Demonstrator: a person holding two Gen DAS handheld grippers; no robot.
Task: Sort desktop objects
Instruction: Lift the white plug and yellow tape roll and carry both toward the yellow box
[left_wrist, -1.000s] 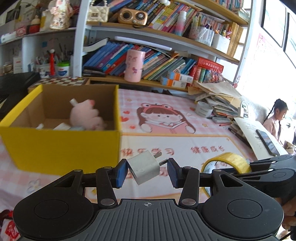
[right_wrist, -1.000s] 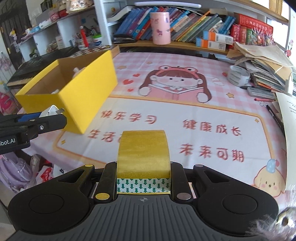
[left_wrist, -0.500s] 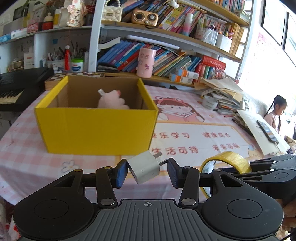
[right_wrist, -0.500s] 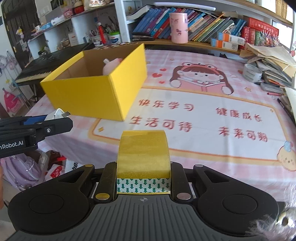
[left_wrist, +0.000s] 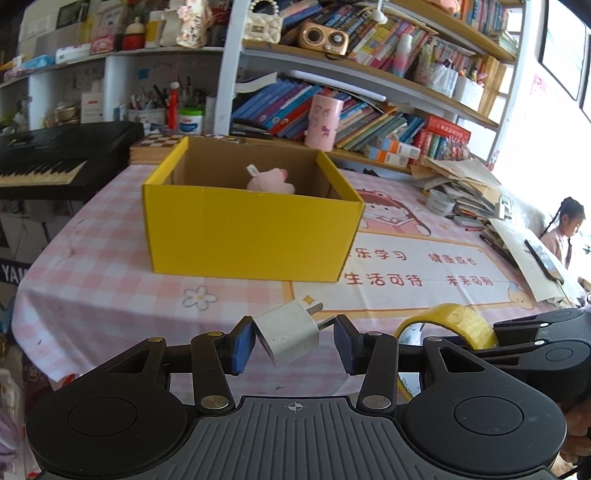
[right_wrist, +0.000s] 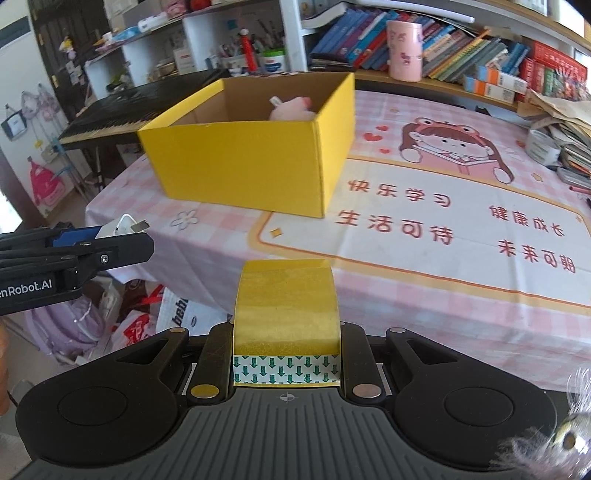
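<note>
A white charger plug (left_wrist: 287, 331), tilted with its 2 prongs to the right, is held between the blue pads of the left gripper (left_wrist: 293, 343), in the air before the table edge. A roll of yellow tape (right_wrist: 287, 312) is clamped in the right gripper (right_wrist: 286, 354). Beyond them a yellow box (left_wrist: 247, 229) with a pink plush toy (left_wrist: 271, 181) inside is placed on the pink checked tablecloth (right_wrist: 436, 288). Bookshelves (left_wrist: 369, 99) and a black keyboard (left_wrist: 55, 162) are seen behind.

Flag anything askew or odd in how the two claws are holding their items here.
The white charger plug sits tilted in the left claw, pinched corner-to-prong rather than flat between the pads. The yellow tape roll sits square in the right claw.
</note>
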